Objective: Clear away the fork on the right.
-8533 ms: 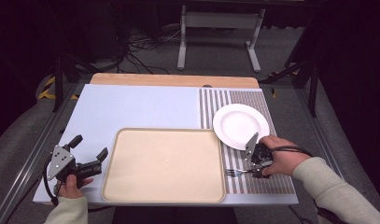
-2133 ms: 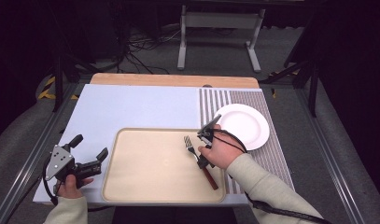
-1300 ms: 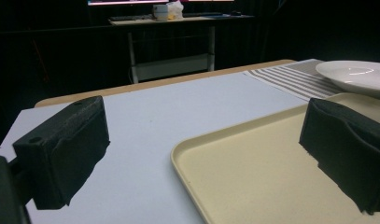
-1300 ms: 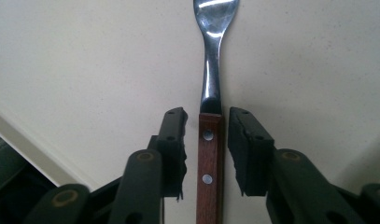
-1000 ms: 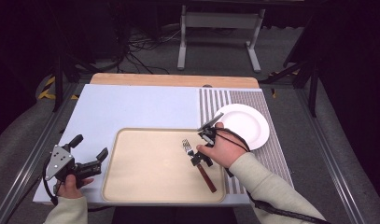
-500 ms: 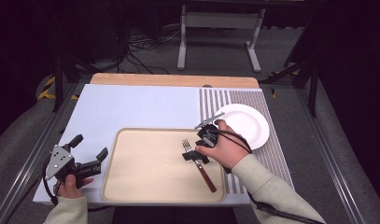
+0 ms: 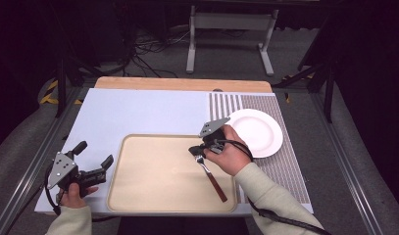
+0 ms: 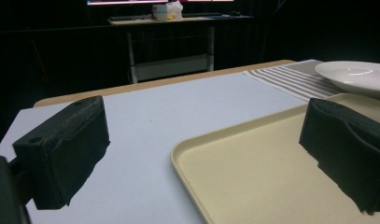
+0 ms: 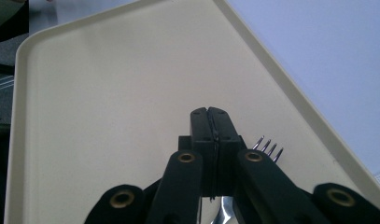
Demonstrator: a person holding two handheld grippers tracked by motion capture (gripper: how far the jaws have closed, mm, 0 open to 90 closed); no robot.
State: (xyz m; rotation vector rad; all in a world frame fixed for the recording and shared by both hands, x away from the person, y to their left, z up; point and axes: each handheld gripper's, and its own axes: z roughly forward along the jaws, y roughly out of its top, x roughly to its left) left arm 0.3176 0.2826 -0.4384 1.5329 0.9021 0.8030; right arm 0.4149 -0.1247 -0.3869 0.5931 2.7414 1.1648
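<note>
Right gripper view: right gripper [image 9: 211, 114] jaws pressed flat together, nothing between them; fork [image 9: 268, 146] tines poke out just beside and under the jaws. High view: fork [image 7: 211, 174] lies on the beige tray [image 7: 153, 196], right side, handle toward the person. Left gripper [image 7: 93, 161] open, empty, just left of the tray

— We see a fork [image 7: 210, 171] with bright, polished metal tines and a dark reddish handle that looks like wood, lying on a matt cream plastic tray [image 7: 153, 191].

— Agreed, and we note the white plate [image 7: 260, 132] is glossy, glazed ceramic. The mat [image 7: 280, 166] beneath looks like striped woven cloth; the right tool [image 9: 210, 122] has matt black pads, meeting flush.
</note>
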